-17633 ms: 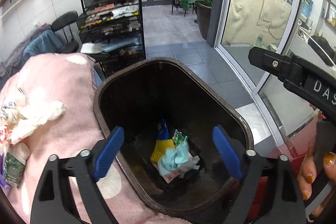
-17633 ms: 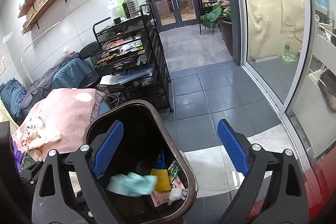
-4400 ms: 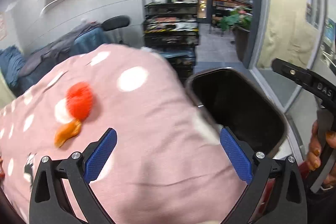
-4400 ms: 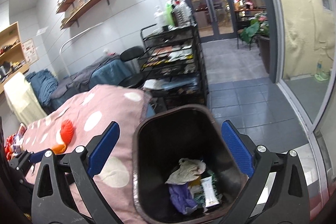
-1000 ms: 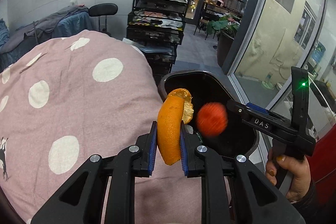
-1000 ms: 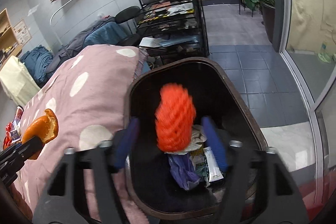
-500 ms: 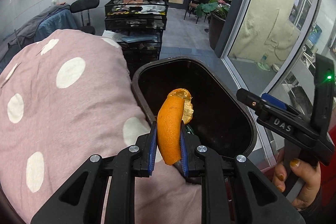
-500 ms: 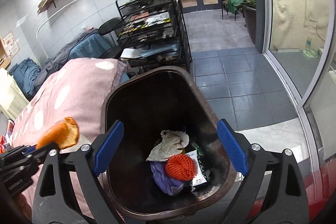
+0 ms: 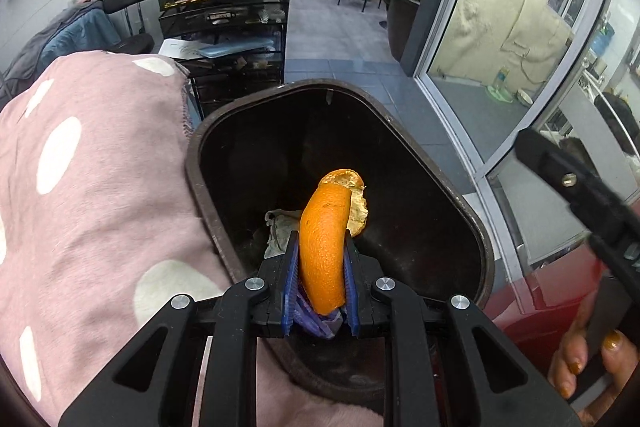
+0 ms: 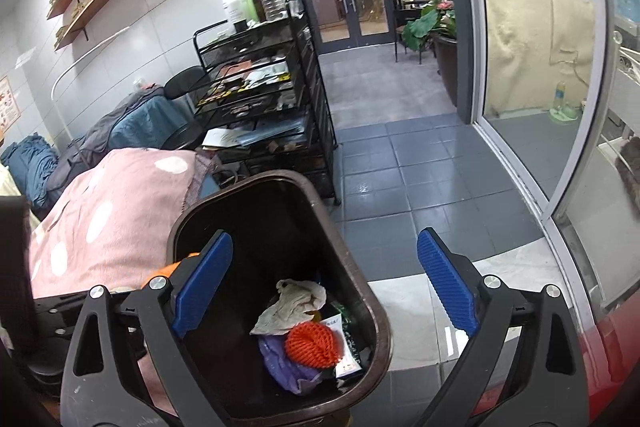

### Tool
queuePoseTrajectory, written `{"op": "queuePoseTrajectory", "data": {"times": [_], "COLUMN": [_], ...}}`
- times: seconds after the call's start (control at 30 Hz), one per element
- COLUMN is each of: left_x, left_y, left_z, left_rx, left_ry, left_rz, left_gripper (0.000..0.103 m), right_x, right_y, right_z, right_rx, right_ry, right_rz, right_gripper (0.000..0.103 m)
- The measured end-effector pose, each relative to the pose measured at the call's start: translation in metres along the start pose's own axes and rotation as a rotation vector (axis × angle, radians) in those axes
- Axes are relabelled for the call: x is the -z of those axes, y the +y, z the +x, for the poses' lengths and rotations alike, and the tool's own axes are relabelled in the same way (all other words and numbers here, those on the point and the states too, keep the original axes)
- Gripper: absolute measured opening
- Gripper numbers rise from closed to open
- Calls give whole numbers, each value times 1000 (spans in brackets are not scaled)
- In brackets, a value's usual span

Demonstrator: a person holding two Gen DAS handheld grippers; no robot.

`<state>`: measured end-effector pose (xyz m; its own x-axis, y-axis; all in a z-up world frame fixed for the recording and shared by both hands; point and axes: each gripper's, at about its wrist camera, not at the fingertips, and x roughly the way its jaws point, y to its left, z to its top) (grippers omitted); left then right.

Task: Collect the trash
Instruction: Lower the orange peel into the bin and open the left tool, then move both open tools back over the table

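While the bin's rim (image 9: 476, 223) rings it, orange peel (image 9: 324, 251) hangs inside.

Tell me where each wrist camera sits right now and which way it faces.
Left wrist: on the left gripper, angled down into the dark brown plastic trash bin; its fingers clamp a curled orange peel, and a hand shows at right.
Right wrist: on the right gripper, fingers apart and empty, above the bin's right edge and grey tiled floor.
Shared: bin, pink polka-dot blanket, black wire rack.
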<state>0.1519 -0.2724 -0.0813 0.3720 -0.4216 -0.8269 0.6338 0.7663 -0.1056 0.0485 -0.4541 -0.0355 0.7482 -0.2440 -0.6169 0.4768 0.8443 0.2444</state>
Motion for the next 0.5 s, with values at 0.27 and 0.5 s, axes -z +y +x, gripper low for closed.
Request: {"op": "queuePoseTrajectory", "data": {"times": [0.27, 0.5], "left_x": [4, 11], "left_y": [-5, -1], "left_z": [1, -50], "left_rx": [-44, -106], "left_ry": [-30, -204], "left_rz": [24, 24], "left_gripper": [73, 91], "right_x": [-5, -5], "right_y": [-5, -4], "right_z": [-4, -5], "right_rx": [36, 51], "right_ry": [-31, -54], "right_rz": [-4, -8], "right_gripper": [97, 97]}}
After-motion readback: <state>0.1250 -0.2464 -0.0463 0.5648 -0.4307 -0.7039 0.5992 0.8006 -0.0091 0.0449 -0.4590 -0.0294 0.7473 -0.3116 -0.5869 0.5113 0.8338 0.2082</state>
